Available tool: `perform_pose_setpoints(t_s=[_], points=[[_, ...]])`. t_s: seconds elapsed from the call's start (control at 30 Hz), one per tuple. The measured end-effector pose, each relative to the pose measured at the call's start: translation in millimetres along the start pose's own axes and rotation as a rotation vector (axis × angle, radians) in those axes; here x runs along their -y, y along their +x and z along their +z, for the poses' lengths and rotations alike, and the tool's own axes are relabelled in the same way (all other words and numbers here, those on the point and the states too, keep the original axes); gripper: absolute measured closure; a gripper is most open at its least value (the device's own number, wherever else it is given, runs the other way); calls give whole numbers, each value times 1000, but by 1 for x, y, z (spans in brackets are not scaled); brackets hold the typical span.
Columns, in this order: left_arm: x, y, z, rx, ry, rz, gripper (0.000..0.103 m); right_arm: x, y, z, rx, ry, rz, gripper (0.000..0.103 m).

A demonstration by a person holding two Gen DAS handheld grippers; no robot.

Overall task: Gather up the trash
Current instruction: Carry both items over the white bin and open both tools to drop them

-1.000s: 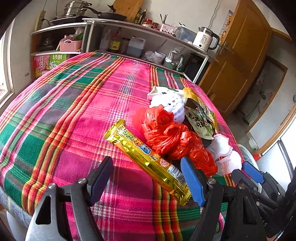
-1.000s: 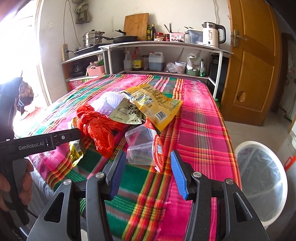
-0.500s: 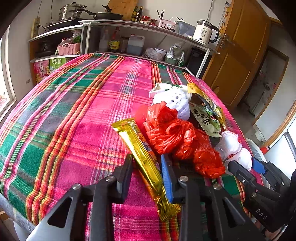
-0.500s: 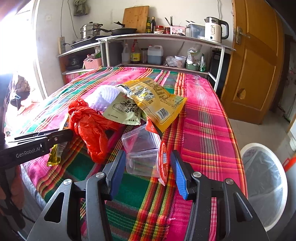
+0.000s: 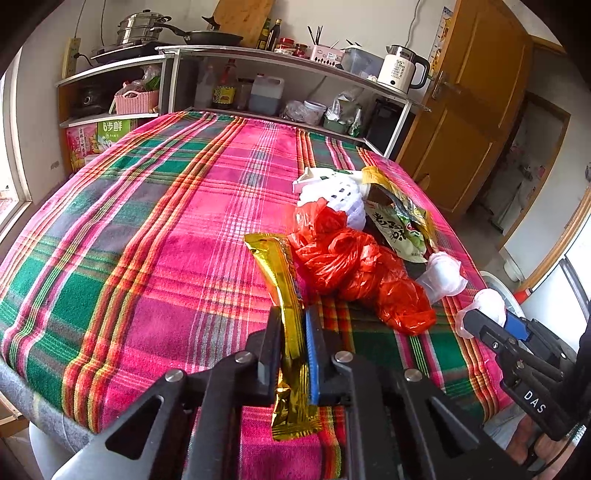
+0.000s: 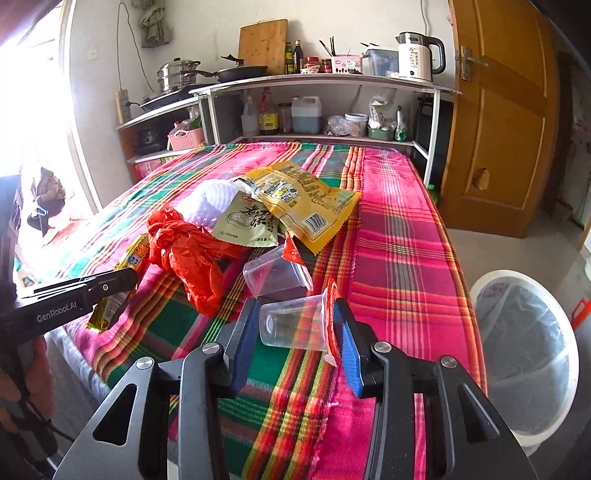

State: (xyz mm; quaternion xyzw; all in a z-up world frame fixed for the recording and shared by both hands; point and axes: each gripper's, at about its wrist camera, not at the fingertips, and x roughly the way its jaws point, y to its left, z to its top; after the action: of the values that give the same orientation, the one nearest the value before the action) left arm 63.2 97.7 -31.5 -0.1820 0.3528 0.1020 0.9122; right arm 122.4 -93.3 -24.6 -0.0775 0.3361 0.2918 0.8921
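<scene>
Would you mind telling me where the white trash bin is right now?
In the right wrist view, the white trash bin stands on the floor off the table's right edge, below the wooden door.

A big table [image 6: 399, 229] in a pink and green checked cloth is stretching away ahead of the jaws. Past its far end, a white shelf [image 6: 325, 79] is standing against a pale wall [image 6: 207, 33]. Off to the right, a brown wooden door [image 6: 498, 122] is staying closed. Bright light is pouring through a window [image 6: 33, 122] on the left.
</scene>
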Motion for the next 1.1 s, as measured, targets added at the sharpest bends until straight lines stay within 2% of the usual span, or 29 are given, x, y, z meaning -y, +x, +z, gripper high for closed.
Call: perform_pose_setpoints(t_s=[0.3, 0.5, 0.77, 1.1], points=[[10, -31, 0, 60, 23, -23, 91, 12, -29, -3, 49, 40, -15, 61], [32, -44, 6, 93, 71, -72, 91, 28, -48, -7, 80, 73, -49, 61], [91, -36, 12, 78, 183, -205, 91, 70, -69, -16, 104, 143, -128, 61], [177, -1, 13, 16, 316, -370, 91, 137, -78, -35, 92, 253, -252, 61]])
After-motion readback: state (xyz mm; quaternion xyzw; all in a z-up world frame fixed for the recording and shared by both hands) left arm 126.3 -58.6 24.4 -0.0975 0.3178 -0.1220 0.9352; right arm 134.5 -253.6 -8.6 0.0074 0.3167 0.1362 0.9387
